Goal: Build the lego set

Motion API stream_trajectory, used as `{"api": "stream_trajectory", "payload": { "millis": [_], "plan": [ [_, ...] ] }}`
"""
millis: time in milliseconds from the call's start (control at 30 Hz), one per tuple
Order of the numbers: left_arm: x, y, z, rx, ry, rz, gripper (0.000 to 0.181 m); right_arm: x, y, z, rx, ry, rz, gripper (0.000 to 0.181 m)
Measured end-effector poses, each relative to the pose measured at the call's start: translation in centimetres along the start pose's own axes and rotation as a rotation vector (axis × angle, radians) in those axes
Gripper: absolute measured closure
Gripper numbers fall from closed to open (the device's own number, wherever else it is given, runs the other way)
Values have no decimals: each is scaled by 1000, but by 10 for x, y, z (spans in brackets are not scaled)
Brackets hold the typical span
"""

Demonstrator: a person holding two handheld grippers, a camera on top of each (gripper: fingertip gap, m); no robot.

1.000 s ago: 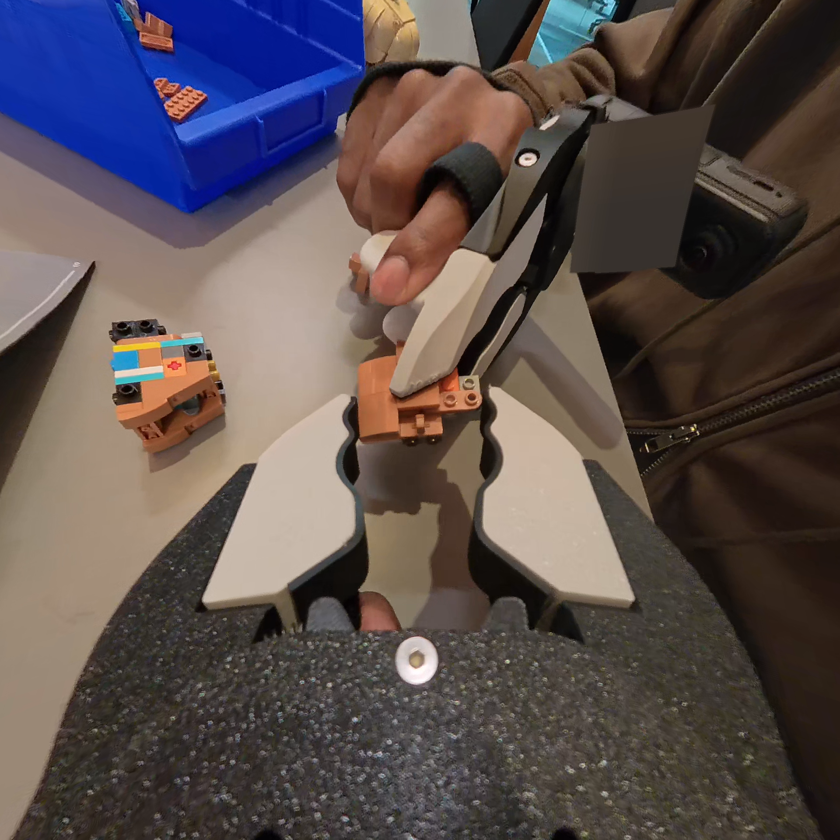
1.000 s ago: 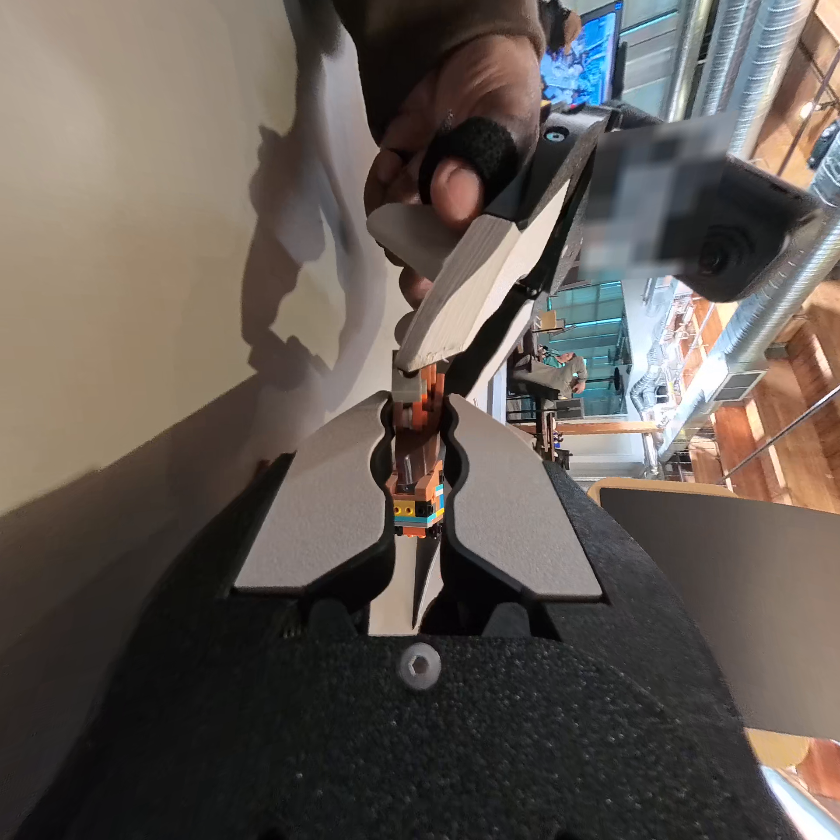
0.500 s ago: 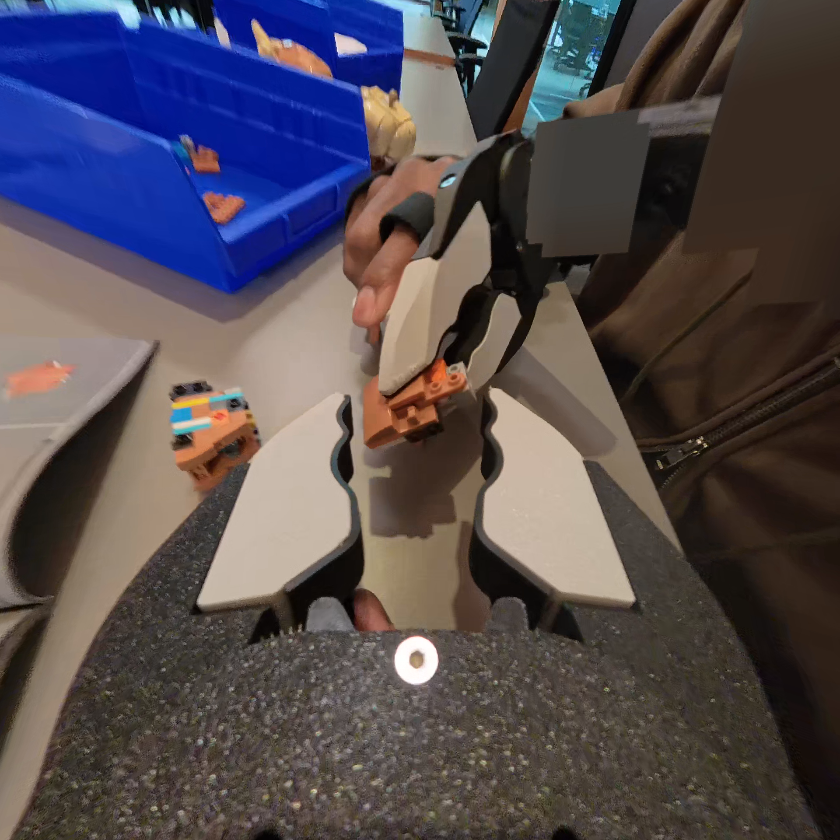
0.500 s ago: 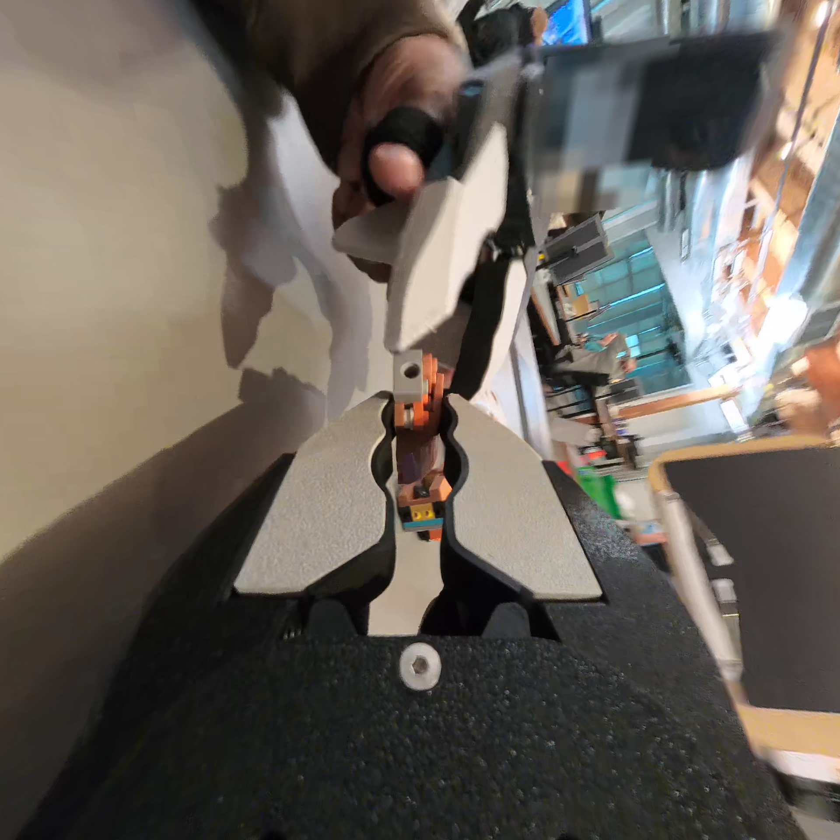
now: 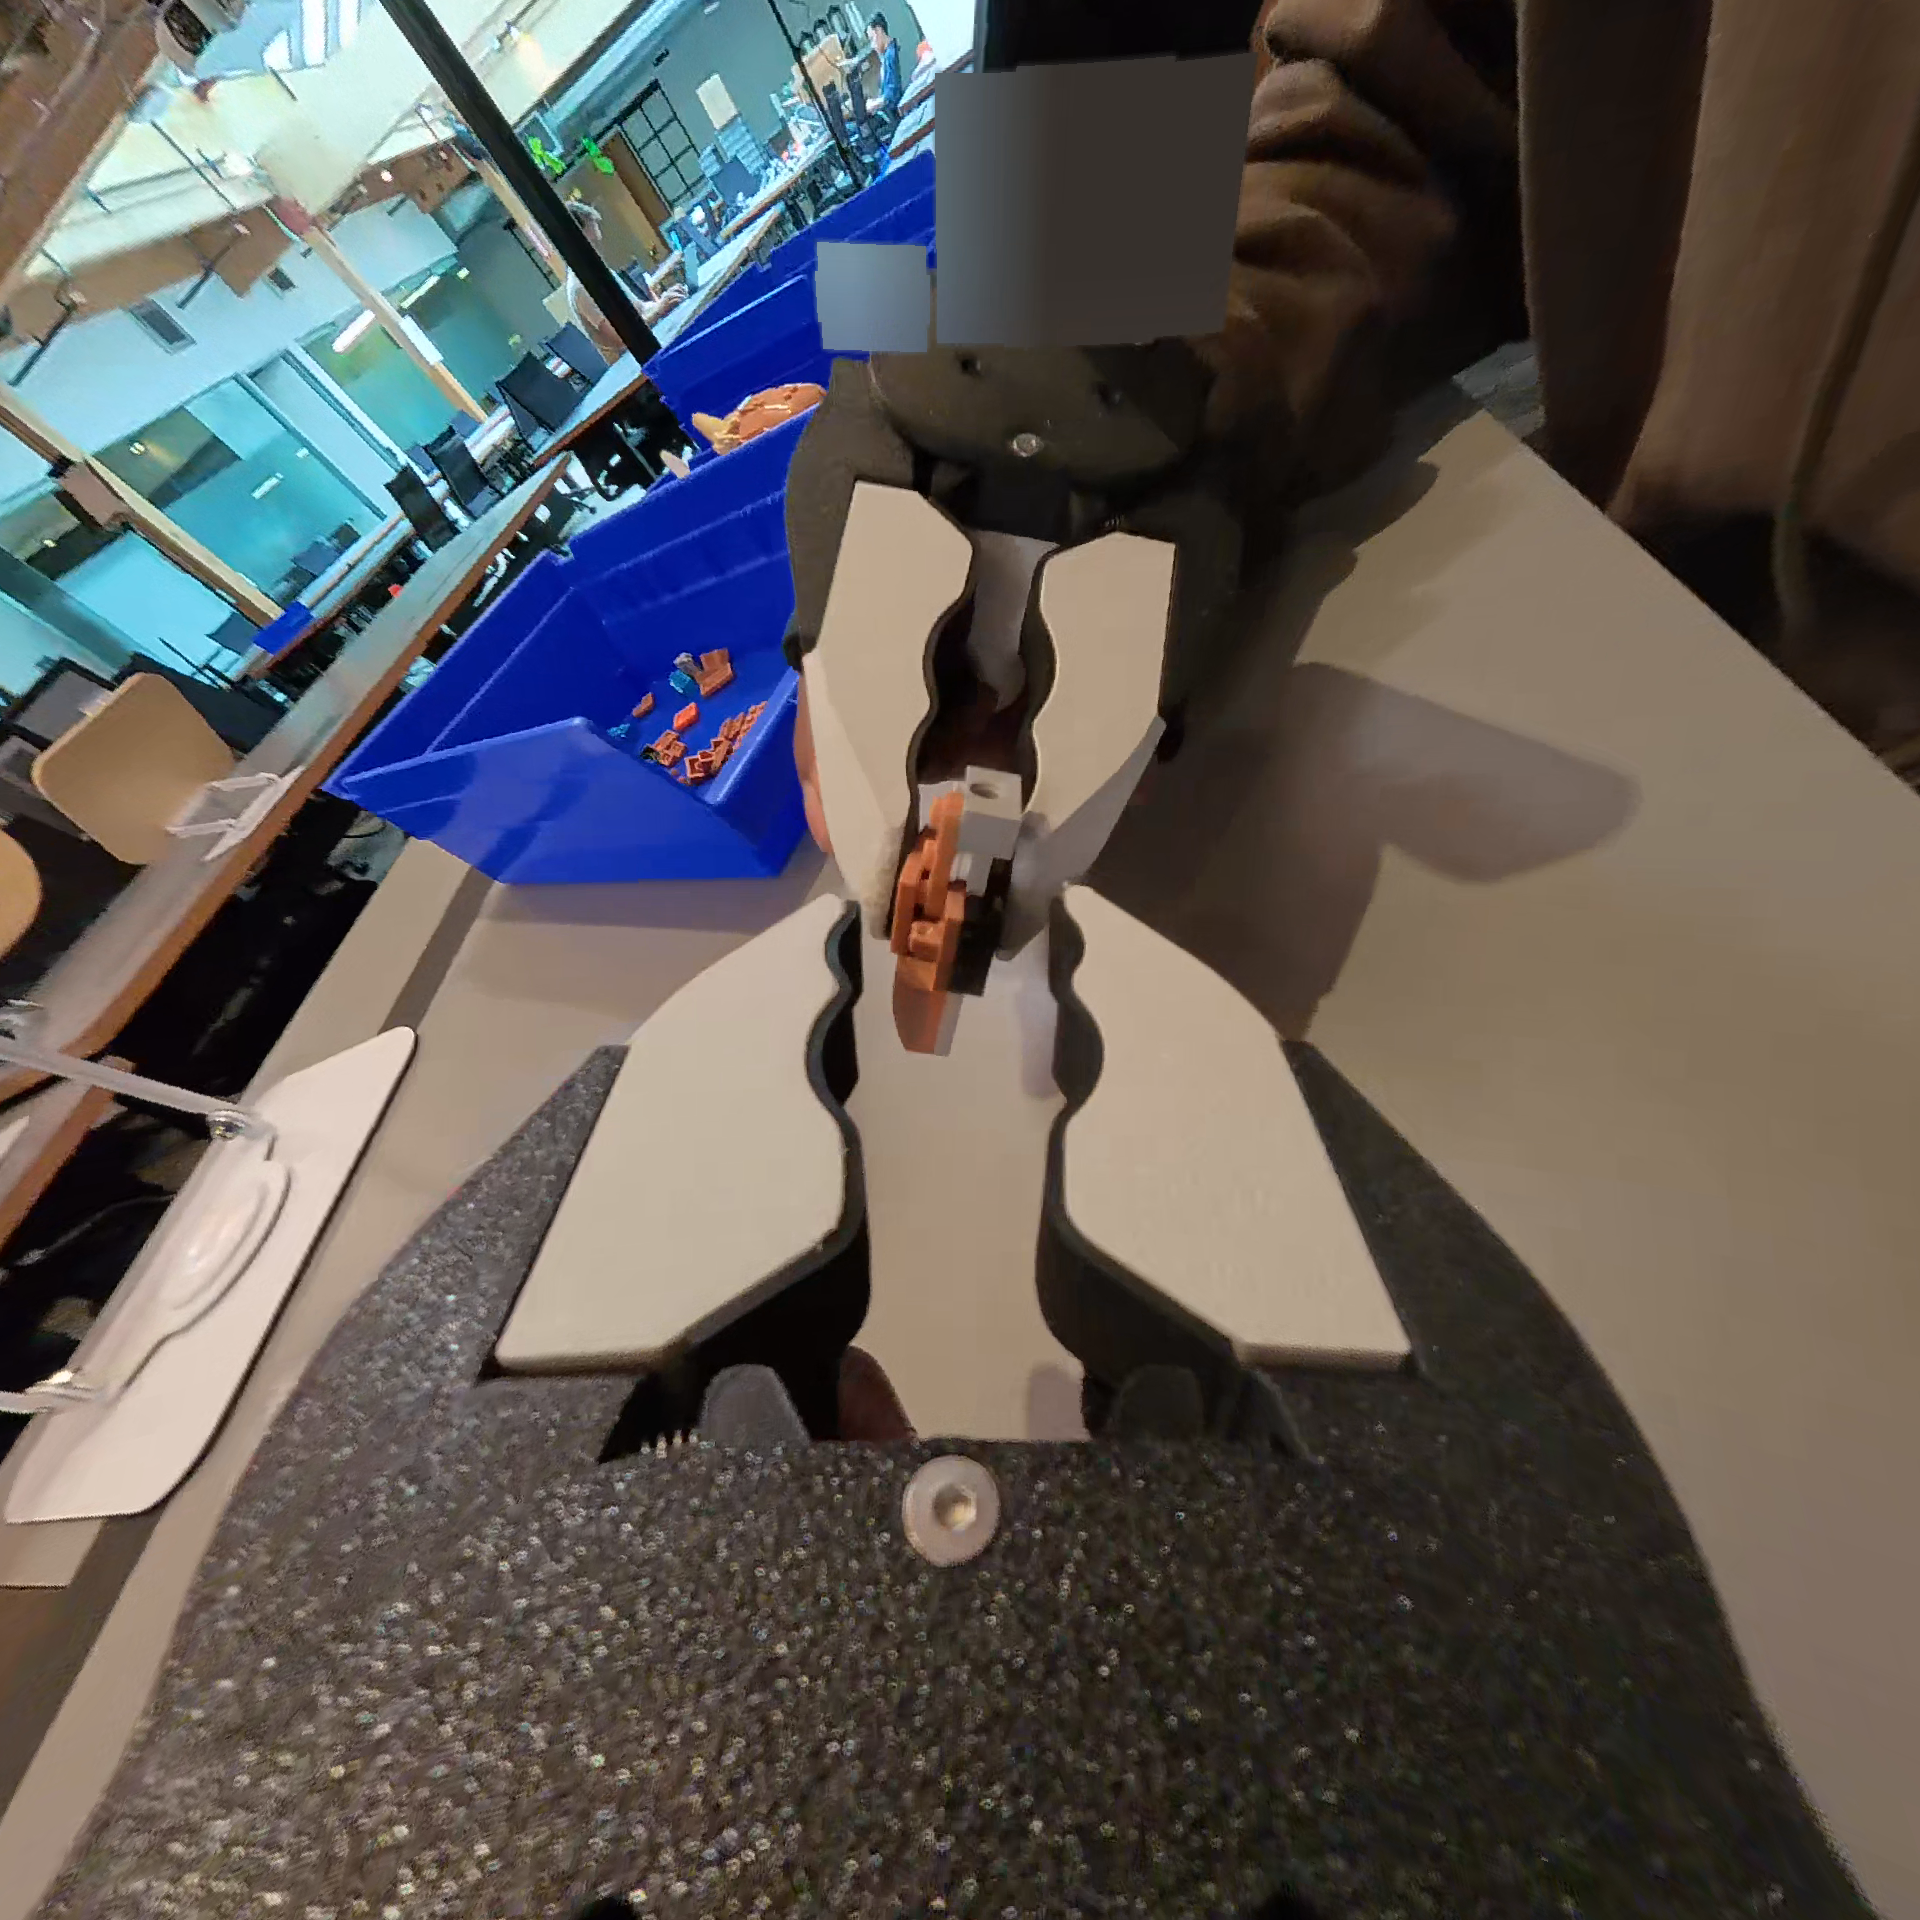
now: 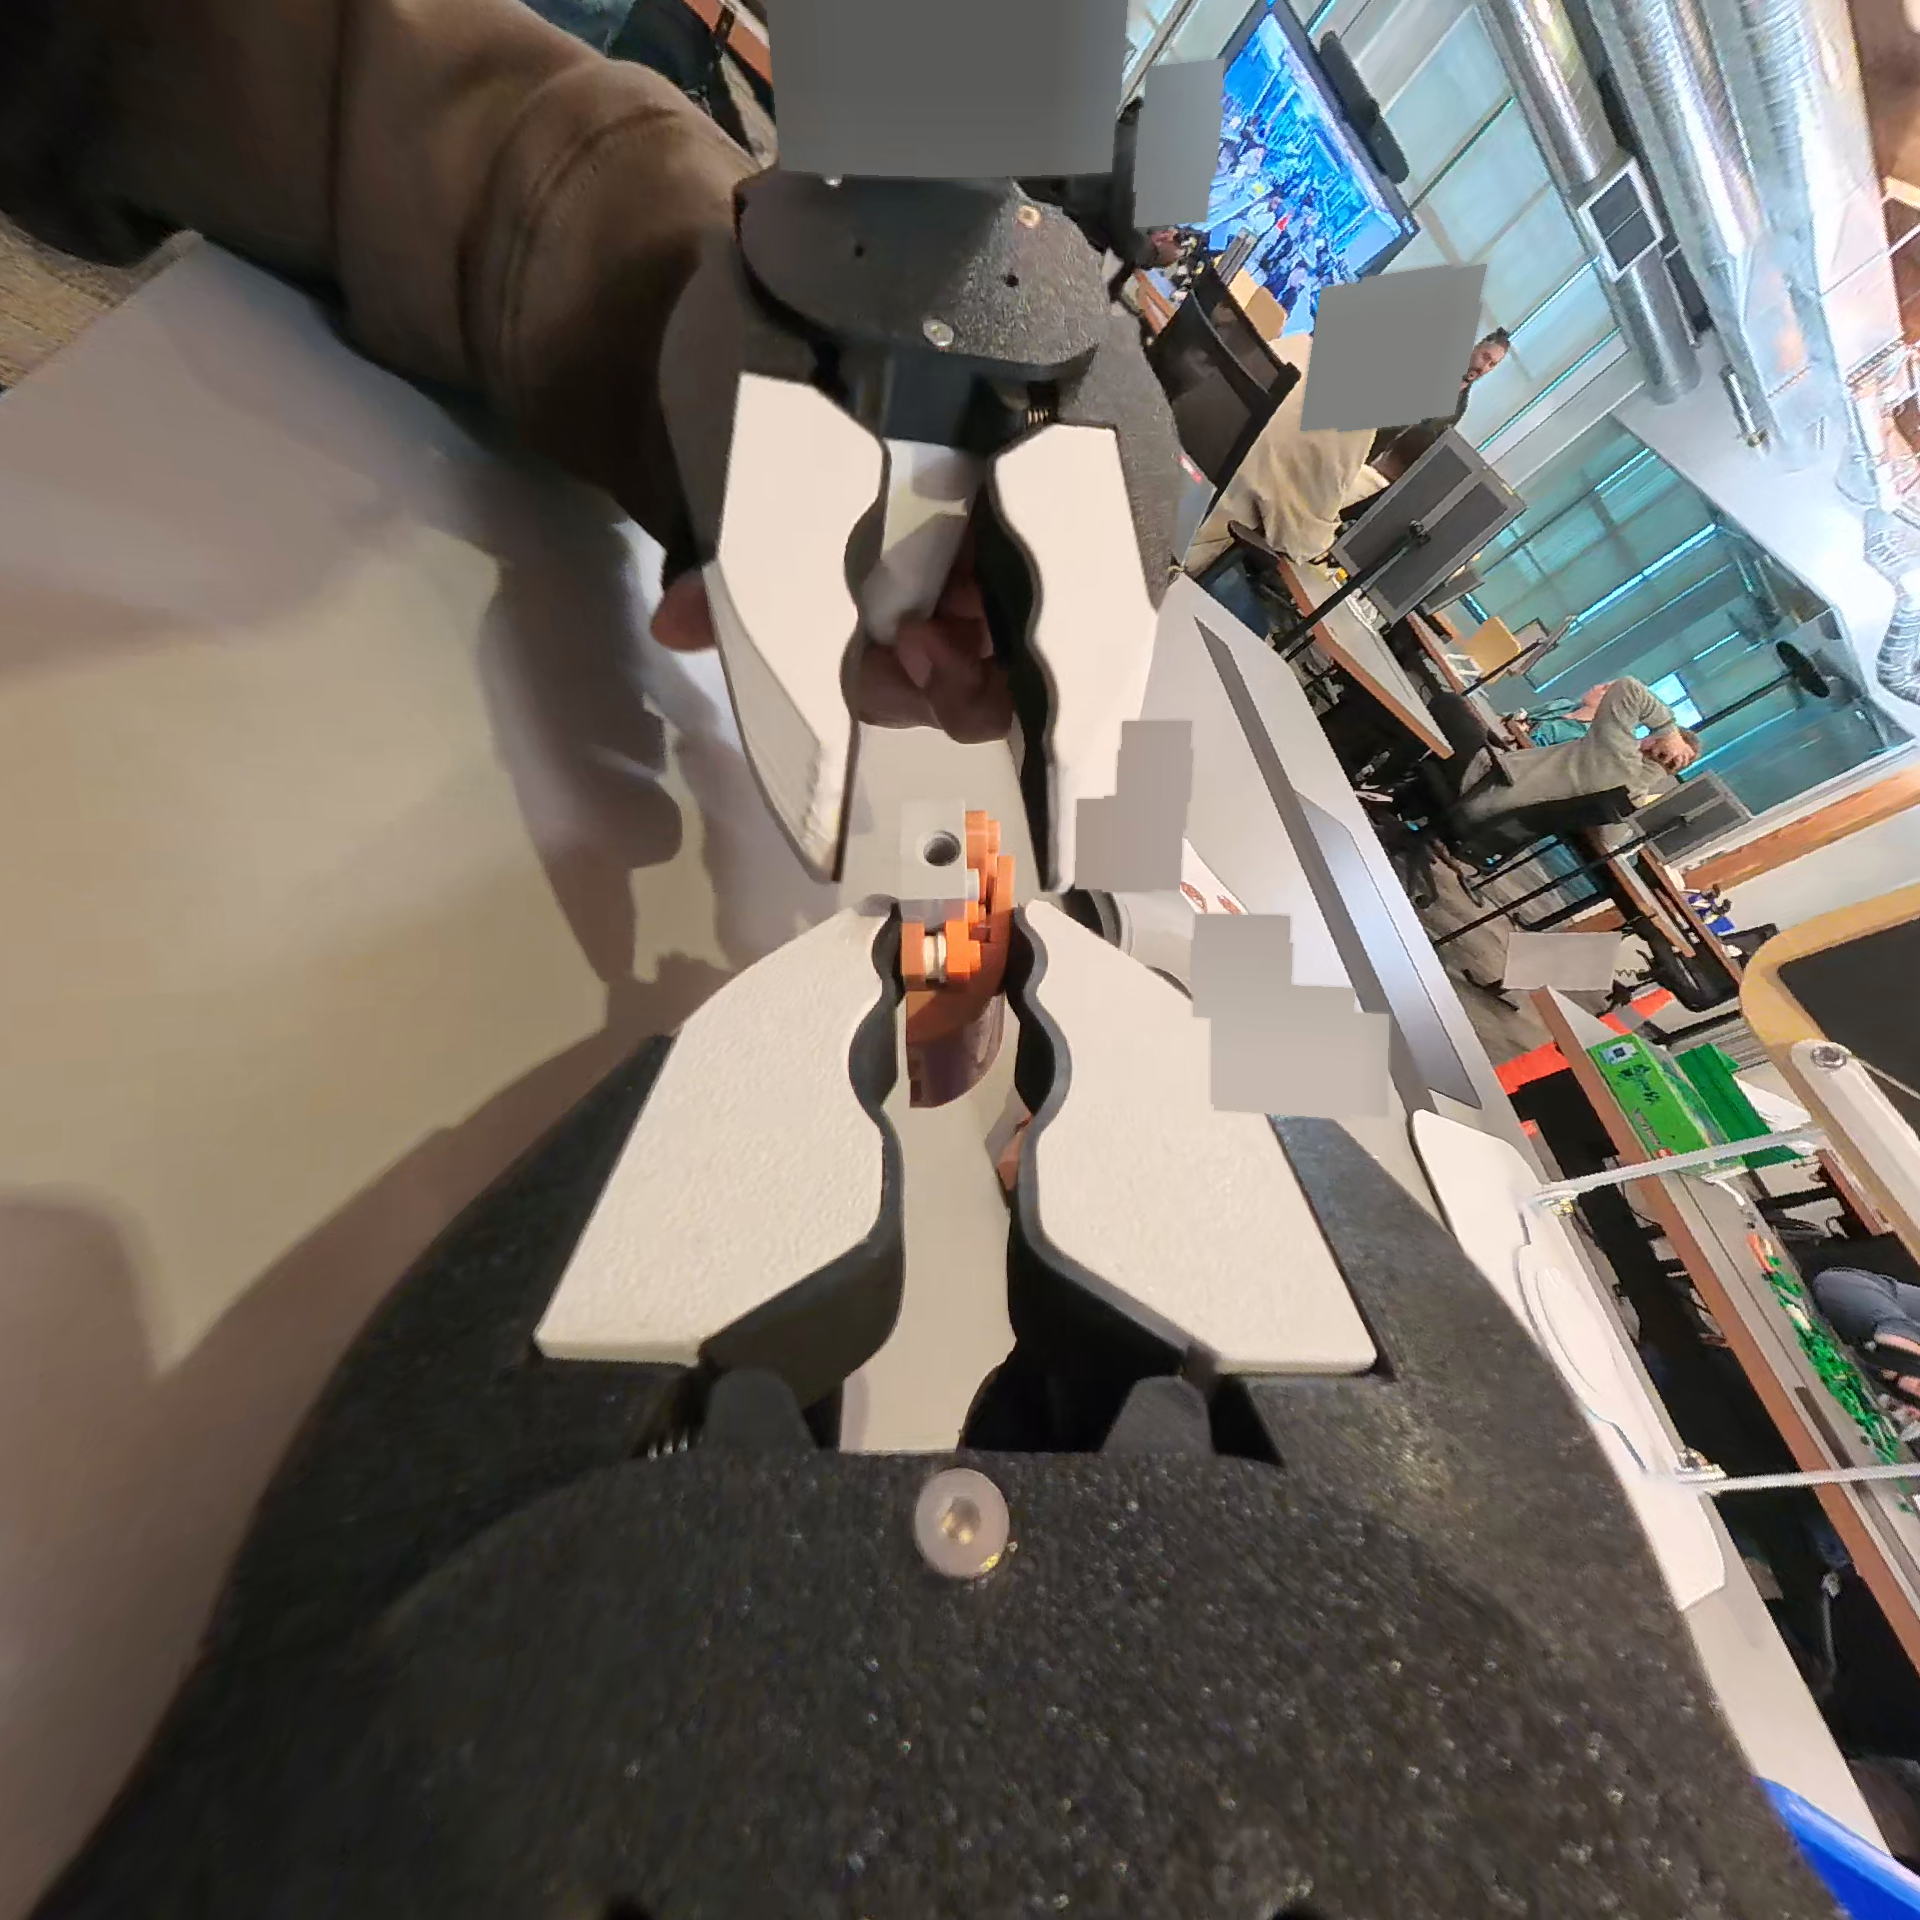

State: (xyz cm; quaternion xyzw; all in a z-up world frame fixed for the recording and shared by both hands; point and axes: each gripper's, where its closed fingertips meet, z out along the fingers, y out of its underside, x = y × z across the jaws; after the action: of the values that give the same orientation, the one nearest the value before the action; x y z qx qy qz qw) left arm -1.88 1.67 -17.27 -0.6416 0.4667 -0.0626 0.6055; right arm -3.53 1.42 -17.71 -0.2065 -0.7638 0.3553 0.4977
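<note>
A small orange-brown lego assembly [image 5: 925,966] with a light grey block on its top end is held above the grey table [image 5: 1558,1039]. My right gripper [image 6: 953,920] is shut on it [image 6: 940,966]. In the left wrist view the right gripper [image 5: 961,883] faces me head-on. My left gripper [image 5: 951,914] is open, and its tips stand either side of the assembly's lower end without touching it. In the right wrist view the left gripper [image 6: 935,831] flanks the grey block [image 6: 935,836], jaws apart.
A blue bin [image 5: 582,810] with several loose orange and blue bricks stands at the left, with more blue bins [image 5: 748,343] behind it. A white flat stand [image 5: 208,1247] lies at the table's left edge. A person's brown sleeve [image 6: 468,260] is behind the left gripper. Both grippers' tips are close together, under 4 cm apart.
Both grippers have tilted up and now face each other tip to tip. The right gripper has turned the assembly on edge. The coloured build on the table has left the view.
</note>
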Motion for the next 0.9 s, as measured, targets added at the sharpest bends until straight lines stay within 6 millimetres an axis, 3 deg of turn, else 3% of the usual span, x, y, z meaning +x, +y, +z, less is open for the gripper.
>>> {"api": "stream_trajectory", "payload": {
  "millis": [400, 900],
  "plan": [
    [1, 2, 3, -36, -27, 69, 164, -3, 3, 1, -27, -22, -20, 164],
    [2, 1, 3, -47, -20, 48, 165, -6, 4, 1, -38, -44, -23, 164]
  ]
}}
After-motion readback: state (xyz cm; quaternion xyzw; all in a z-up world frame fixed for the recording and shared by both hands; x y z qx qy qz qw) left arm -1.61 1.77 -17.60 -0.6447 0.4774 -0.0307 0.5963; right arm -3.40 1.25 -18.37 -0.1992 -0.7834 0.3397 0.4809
